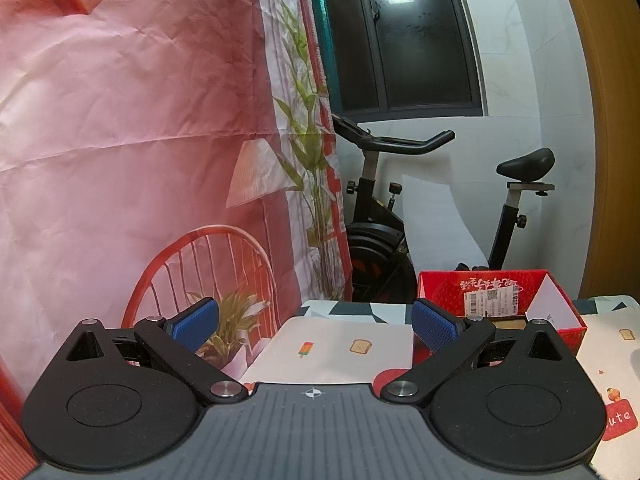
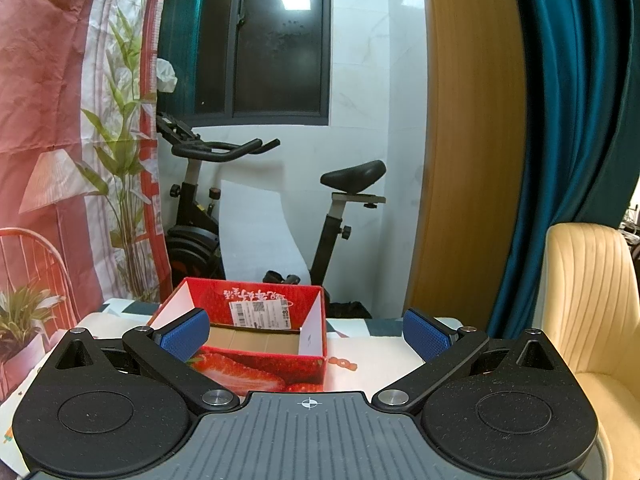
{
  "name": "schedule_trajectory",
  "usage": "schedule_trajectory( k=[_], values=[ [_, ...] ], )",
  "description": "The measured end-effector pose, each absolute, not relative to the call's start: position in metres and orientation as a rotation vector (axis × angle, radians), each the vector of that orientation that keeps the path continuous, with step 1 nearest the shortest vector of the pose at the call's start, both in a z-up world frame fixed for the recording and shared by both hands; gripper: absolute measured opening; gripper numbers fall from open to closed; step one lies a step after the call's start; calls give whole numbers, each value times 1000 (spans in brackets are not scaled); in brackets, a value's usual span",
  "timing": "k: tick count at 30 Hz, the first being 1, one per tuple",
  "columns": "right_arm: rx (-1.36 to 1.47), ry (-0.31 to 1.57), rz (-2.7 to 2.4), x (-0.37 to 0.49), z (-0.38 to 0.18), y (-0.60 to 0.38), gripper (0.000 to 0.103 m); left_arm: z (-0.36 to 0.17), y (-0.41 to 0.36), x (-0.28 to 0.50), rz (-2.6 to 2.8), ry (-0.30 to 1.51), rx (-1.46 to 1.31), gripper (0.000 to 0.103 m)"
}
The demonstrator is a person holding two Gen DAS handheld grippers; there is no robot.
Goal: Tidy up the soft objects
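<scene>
A red strawberry-print cardboard box (image 2: 256, 364) stands open on the table, its brown floor bare. It also shows in the left wrist view (image 1: 520, 300) at the right. My right gripper (image 2: 306, 334) is open and empty, held above the table just in front of the box. My left gripper (image 1: 316, 324) is open and empty, to the left of the box, over the white cloth. No soft object is in view.
The table (image 1: 344, 352) has a white cloth with small food prints. A red printed backdrop (image 1: 120, 140) hangs at the left. An exercise bike (image 2: 200, 216) stands behind the table. A cream chair (image 2: 588, 320) is at the right.
</scene>
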State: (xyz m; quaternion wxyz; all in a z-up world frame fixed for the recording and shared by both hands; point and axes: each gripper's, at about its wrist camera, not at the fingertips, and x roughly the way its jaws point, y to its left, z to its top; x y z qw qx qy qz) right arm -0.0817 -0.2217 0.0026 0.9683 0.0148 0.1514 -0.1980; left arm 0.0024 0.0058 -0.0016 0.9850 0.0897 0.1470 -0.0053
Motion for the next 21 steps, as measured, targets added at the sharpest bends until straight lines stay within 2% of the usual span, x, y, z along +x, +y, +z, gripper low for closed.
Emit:
schedule_trajectory(
  k=[21],
  values=[
    [33,310,-399,-79,2,-221,103,-2,6,3,-13,300,178,103]
  ],
)
